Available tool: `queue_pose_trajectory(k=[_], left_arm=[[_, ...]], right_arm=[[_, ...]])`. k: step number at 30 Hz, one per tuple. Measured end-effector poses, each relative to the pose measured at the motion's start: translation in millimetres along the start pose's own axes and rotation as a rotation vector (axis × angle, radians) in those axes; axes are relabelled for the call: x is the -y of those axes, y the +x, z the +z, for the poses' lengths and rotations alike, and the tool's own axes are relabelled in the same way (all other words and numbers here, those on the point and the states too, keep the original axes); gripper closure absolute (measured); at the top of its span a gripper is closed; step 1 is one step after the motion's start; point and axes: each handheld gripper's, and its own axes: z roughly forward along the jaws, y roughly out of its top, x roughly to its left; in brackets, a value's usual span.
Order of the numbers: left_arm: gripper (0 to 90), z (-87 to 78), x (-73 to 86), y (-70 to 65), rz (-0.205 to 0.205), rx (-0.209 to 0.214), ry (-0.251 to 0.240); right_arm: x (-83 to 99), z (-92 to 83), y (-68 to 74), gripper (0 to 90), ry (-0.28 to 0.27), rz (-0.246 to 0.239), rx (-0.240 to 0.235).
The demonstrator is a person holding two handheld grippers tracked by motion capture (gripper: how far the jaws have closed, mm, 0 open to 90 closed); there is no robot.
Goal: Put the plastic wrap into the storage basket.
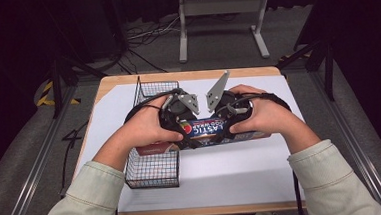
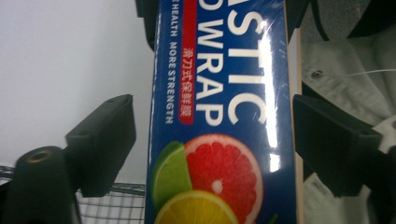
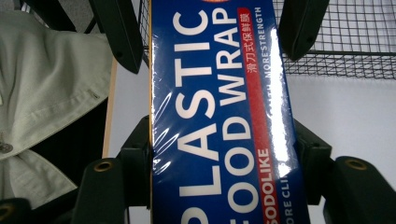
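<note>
The plastic food wrap box (image 1: 207, 131) spans both tools above the wire basket (image 1: 152, 172), right gripper (image 3: 219, 154) clamped on it, left gripper (image 2: 210, 140) standing released, so the glossy film may slip and tilt.

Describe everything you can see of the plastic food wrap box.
The plastic food wrap box is a long, narrow carton, dark blue with white lettering, a red stripe of Chinese characters and a picture of cut citrus, under glossy film that catches glare. It lies level, crosswise above the white table, one end over the wire basket. The right tongs clamp it, jaws pressed to both long sides. The left tongs straddle it: one jaw meets its edge, the other stands a little off.
</note>
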Motion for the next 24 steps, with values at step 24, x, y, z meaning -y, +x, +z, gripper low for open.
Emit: queue_pose_trajectory(k=[24], left_arm=[[39.9, 2.0, -0.9, -6.4, -0.020, -0.027, -0.005]], right_arm=[[-2.2, 4.6, 1.5, 38.3, -0.004, -0.038, 0.003]])
